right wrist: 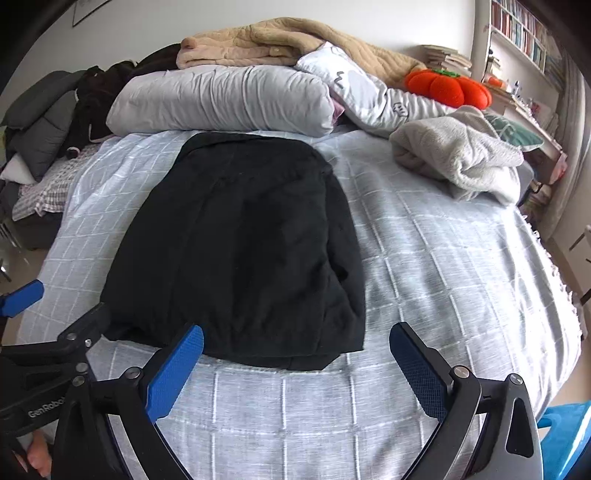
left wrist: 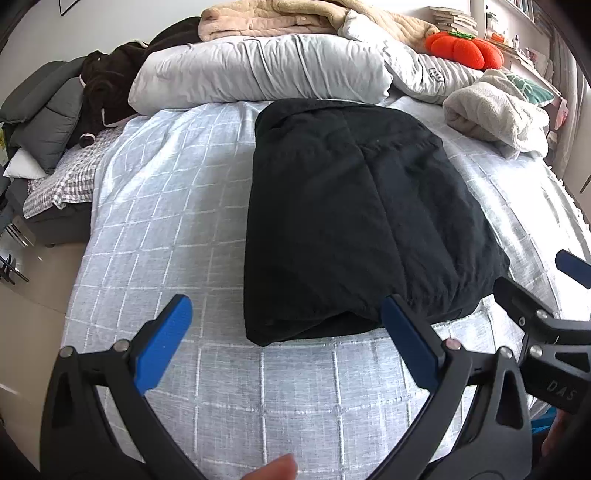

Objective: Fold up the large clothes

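A black garment [left wrist: 354,218] [right wrist: 243,251] lies folded into a long rectangle on the light blue checked bedspread [left wrist: 166,206] [right wrist: 443,266]. Its near hem faces me. My left gripper [left wrist: 291,339] hovers open just short of that hem, with nothing between its blue pads. My right gripper [right wrist: 295,365] is open too, close to the hem's right corner and holding nothing. The right gripper's black arm and blue pad [left wrist: 572,269] show at the left wrist view's right edge. The left gripper's pad [right wrist: 22,295] shows at the right wrist view's left edge.
A rolled grey duvet [left wrist: 258,74] [right wrist: 221,99], a beige blanket [right wrist: 288,40] and an orange pumpkin cushion [left wrist: 465,48] [right wrist: 447,88] lie at the bed's head. A crumpled cream towel [left wrist: 495,110] [right wrist: 458,155] sits at right. Dark clothes [left wrist: 103,88] pile at left. Shelves [right wrist: 517,29] stand right.
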`<state>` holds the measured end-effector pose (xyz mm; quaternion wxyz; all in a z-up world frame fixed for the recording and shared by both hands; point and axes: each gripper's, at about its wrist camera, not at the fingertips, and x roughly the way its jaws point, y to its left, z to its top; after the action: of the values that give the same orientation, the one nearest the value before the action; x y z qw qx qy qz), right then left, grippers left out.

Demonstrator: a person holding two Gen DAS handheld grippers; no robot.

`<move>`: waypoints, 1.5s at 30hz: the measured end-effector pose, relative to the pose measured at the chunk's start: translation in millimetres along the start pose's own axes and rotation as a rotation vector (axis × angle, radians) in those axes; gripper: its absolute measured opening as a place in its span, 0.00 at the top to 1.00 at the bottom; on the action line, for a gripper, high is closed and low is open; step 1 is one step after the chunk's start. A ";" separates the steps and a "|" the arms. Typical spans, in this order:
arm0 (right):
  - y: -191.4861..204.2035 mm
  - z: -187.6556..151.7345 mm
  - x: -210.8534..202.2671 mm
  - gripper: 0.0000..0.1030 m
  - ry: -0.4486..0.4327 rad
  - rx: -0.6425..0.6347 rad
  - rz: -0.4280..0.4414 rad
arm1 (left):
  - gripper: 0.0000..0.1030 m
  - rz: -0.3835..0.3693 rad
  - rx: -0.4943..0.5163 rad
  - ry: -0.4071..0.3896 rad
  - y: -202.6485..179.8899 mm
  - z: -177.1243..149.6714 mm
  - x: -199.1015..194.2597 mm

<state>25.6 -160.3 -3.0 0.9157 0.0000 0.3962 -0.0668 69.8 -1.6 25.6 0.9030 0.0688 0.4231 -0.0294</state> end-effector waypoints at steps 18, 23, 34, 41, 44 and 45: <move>15.6 3.1 4.1 0.01 0.002 -0.021 0.045 | 0.01 0.035 0.002 0.007 7.7 -2.5 1.5; 15.3 4.2 4.6 0.01 0.001 -0.013 0.048 | 0.01 0.036 0.001 0.007 9.6 -2.6 1.7; 14.4 4.6 4.3 0.01 0.002 -0.003 0.057 | 0.01 0.039 0.001 0.006 11.1 -3.0 2.0; 15.7 4.7 5.9 0.01 0.007 -0.003 0.064 | 0.01 0.038 0.001 0.005 11.5 -2.8 2.1; 15.9 4.5 5.8 0.01 0.005 -0.004 0.061 | 0.01 0.038 0.001 0.006 10.4 -2.7 2.1; 15.9 4.5 6.0 0.01 0.005 -0.002 0.060 | 0.01 0.038 0.001 0.007 10.9 -2.8 2.3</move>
<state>34.9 -145.5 -5.1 0.9163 0.0113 0.3983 -0.0390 70.3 9.6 23.2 0.9019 0.0776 0.4247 -0.0121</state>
